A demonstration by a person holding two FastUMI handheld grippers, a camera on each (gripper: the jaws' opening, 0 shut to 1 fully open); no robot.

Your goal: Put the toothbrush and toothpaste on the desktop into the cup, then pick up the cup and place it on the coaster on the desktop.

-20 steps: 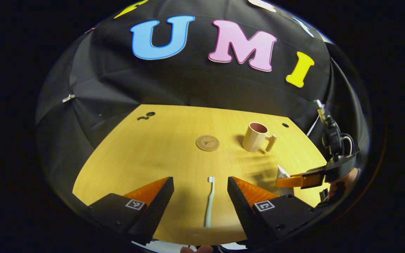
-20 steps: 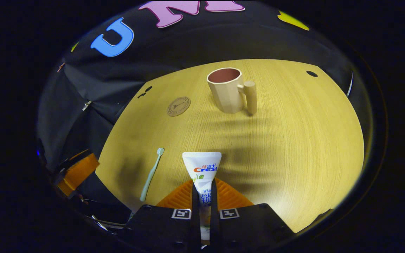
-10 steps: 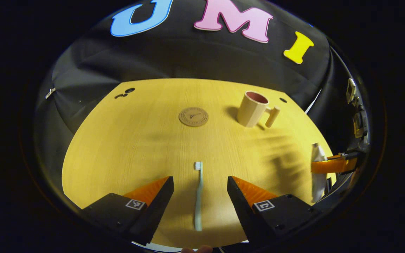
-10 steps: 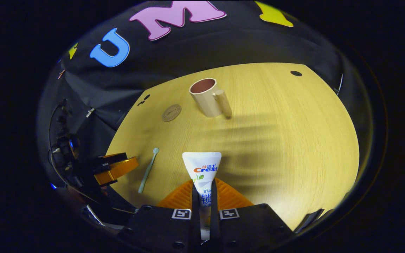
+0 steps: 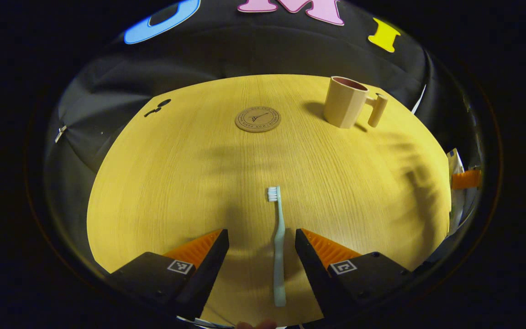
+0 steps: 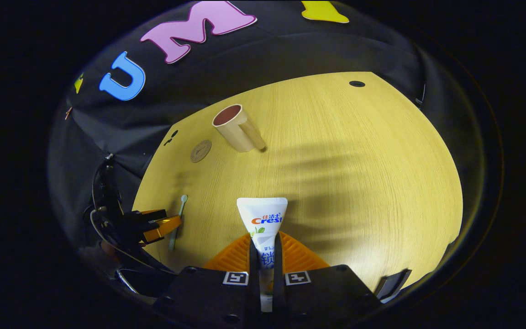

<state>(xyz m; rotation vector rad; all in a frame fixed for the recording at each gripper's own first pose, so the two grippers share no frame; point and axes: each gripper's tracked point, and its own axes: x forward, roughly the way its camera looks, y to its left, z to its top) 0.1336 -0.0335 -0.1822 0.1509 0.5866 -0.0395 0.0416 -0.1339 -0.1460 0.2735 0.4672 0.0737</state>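
A pale green toothbrush (image 5: 278, 242) lies flat on the wooden desktop (image 5: 176, 173), bristles pointing away, its handle between the spread fingers of my open left gripper (image 5: 261, 237). My right gripper (image 6: 263, 249) is shut on a white toothpaste tube (image 6: 263, 218), held above the desk with its crimped end forward. The beige cup (image 5: 345, 101) with a reddish inside and a peg handle stands upright at the far right. A round brown coaster (image 5: 257, 119) lies left of it. In the right gripper view the cup (image 6: 235, 129), coaster (image 6: 200, 151), toothbrush (image 6: 177, 222) and left gripper (image 6: 155, 227) sit far left.
Black cloth walls close in the desk on all sides. Small dark holes mark the desktop at the far left (image 5: 158, 106) and the far right corner (image 6: 356, 84). An orange finger of the right gripper (image 5: 466, 179) shows at the right edge of the left gripper view.
My left gripper has come lower and forward over the toothbrush, which now lies between its fingers. The right gripper has drawn back and swung right with the toothpaste tube.
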